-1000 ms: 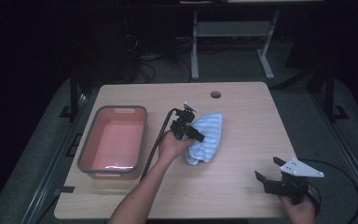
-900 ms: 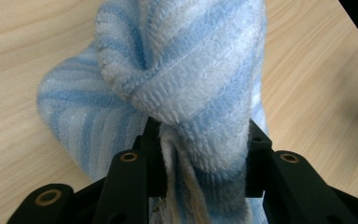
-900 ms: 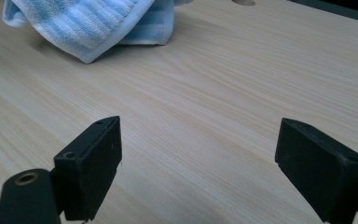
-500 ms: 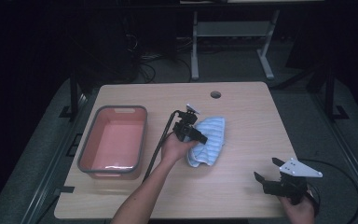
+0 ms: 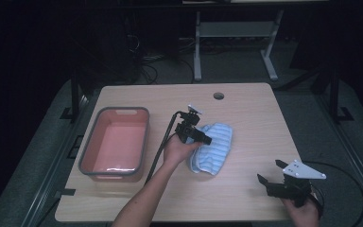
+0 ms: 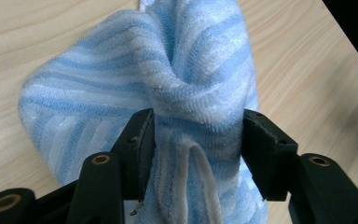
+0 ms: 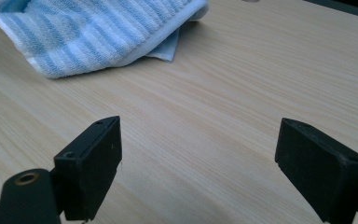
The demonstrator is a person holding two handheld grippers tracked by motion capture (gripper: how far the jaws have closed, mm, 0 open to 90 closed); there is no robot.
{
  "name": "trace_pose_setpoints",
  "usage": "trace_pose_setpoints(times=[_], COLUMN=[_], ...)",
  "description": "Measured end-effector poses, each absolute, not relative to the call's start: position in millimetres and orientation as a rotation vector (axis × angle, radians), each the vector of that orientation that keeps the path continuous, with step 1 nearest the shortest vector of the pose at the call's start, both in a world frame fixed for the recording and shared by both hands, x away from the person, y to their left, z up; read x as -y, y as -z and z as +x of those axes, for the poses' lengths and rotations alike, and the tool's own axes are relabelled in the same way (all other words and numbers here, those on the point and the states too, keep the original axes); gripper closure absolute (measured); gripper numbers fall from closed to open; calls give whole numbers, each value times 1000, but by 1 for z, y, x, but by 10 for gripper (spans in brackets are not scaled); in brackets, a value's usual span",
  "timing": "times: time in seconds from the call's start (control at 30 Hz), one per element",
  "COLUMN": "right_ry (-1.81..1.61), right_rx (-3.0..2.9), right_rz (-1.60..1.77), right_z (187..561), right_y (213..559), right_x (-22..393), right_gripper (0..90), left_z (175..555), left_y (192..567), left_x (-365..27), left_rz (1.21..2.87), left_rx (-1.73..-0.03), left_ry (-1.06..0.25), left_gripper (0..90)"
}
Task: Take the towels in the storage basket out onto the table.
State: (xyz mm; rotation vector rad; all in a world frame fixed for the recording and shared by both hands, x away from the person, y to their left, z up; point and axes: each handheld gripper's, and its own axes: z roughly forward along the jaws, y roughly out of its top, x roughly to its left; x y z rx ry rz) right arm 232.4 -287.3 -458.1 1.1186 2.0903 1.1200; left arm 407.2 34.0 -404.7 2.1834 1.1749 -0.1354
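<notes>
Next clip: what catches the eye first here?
The blue striped towel bunched mid-table, a fold of it between the left gripper jaws, which have just been opening. Left of it sits an empty pink bin; the right gripper waits open at the table's near right corner.

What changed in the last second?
Left gripper jaws have just been opening around the towel, with a bunched fold between them, seemingly touching both. The towel has barely shifted on the table. Right gripper, open, and the bin stayed put.
</notes>
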Motion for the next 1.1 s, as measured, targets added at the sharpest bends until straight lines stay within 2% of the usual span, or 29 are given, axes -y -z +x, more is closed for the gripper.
trace_pose_setpoints(times=[0.23,0.5,1.1], right_ry=[-1118,-1111,-1094], right_rx=[-2089,-2096,-2085], right_rz=[1116,1112,1123], right_z=[232,233,233], right_y=[458,459,459], right_x=[286,284,287], right_gripper=[141,142,142], left_z=[402,394,376], left_y=[397,388,386], left_x=[-42,-53,-70], left_rz=[2168,2140,2101], left_rx=[-1141,-1118,-1084], left_ry=[127,108,85], left_gripper=[367,321,292])
